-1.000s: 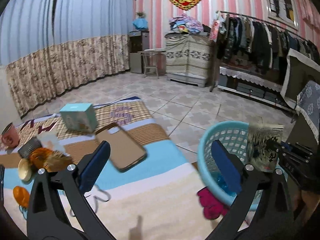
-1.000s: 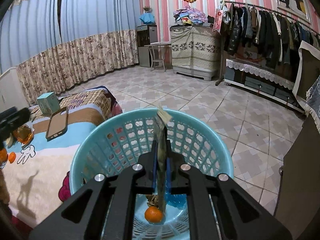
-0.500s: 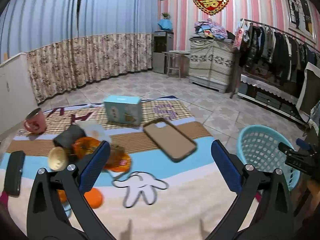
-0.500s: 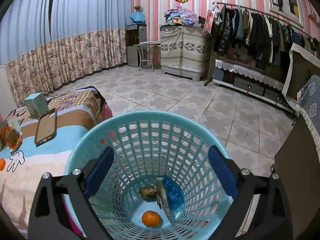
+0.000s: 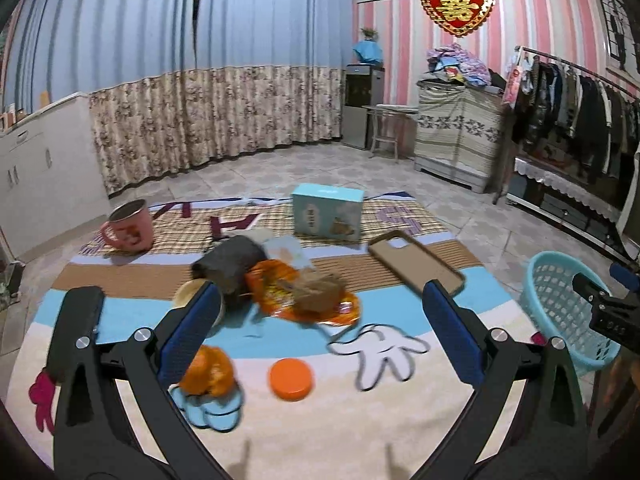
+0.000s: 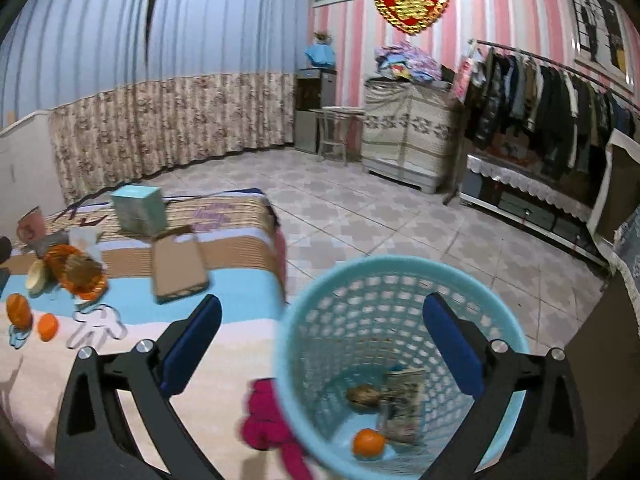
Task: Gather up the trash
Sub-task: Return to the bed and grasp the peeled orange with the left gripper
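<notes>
A light blue trash basket [image 6: 376, 280] stands on the floor by the bed; a paper wrapper [image 6: 402, 404], an orange [image 6: 368, 442] and a brown lump lie in it. It also shows in the left wrist view [image 5: 560, 300]. My right gripper [image 6: 320, 344] is open and empty above the basket's left rim. My left gripper [image 5: 320, 332] is open and empty above the blanket. Before it lie an orange snack wrapper [image 5: 304, 292], an orange lid [image 5: 291, 375], orange peel [image 5: 208, 372] and a dark pouch [image 5: 232, 268].
On the bed blanket [image 5: 320, 432] are a phone case [image 5: 416, 262], a teal box [image 5: 327, 214], a pink mug [image 5: 129, 226] and a black object [image 5: 78, 328] at left. A clothes rack [image 6: 540, 100] stands on the tiled floor at right.
My right gripper opened and dropped the paper wrapper into the basket, then shifted left. My left gripper swung left from the basket toward the trash on the blanket.
</notes>
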`<state>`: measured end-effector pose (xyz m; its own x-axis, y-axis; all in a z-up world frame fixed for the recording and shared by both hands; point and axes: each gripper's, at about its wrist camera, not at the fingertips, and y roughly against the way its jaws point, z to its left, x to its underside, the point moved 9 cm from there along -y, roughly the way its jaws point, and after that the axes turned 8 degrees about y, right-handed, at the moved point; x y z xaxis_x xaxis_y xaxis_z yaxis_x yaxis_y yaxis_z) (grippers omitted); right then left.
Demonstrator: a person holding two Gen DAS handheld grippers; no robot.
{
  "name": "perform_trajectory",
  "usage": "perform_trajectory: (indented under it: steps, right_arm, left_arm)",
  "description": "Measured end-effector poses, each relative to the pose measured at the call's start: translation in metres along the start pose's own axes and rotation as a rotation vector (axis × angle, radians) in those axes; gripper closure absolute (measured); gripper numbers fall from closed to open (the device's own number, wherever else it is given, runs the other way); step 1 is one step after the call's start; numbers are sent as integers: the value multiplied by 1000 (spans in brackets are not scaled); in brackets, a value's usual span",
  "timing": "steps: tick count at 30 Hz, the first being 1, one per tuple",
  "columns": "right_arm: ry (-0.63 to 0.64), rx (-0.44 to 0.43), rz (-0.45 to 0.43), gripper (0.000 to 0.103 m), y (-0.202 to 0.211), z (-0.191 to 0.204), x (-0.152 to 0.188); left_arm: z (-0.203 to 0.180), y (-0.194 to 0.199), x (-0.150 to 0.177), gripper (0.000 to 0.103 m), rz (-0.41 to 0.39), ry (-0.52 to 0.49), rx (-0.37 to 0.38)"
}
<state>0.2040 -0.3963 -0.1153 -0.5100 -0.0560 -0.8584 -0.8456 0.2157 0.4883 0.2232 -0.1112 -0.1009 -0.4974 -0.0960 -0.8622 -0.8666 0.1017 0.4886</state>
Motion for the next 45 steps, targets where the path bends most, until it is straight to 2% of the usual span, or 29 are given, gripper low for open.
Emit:
perform_trajectory:
  steps: [9,16,27,31,38,45]
  right_arm:
    - [49,-83,-6,5,12,70,-3]
    - [81,-116,-5,5,19,109,-1]
    - [107,-133,29,5,16,142,11]
    - [110,-134,53,5,11,149,18]
    - [122,-133,74,5,2,156,24]
    - [110,-138,96,5,-7,158,26]
  left_arm:
    - [55,3,12,6,20,28,-55]
    - [89,-1,25,6,47,60,-89]
    - [128,-11,49,6,100,88,-119]
    - [136,-19,55,6,122,96,-121]
    - [135,-41,61,6,212,125,-81]
    - [117,-63,66,6,282,71,-70]
